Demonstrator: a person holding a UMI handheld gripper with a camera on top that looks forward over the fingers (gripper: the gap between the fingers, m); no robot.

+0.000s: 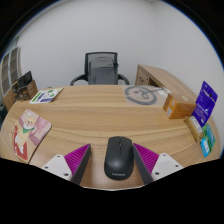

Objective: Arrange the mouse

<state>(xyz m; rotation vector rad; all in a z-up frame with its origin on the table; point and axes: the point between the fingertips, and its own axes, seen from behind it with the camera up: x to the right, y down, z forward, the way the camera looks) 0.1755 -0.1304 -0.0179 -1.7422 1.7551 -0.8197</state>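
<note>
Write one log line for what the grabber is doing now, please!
gripper: open | mouse: between fingers, resting on desk | grasp: not yet closed

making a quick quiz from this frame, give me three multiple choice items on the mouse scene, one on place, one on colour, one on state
1. Where is the mouse?
A. between the gripper fingers, on the table
B. on the chair
C. on top of the book

2. What colour is the mouse?
A. white
B. black
C. red

3. How do the fingers stand?
A. shut on the mouse
B. shut with nothing in them
C. open, a gap at each side of the mouse

Answers: 1 A, it lies on the wood between both pads. 2 B, its shell is dark all over. 3 C, bare table shows between each pad and the mouse.
</note>
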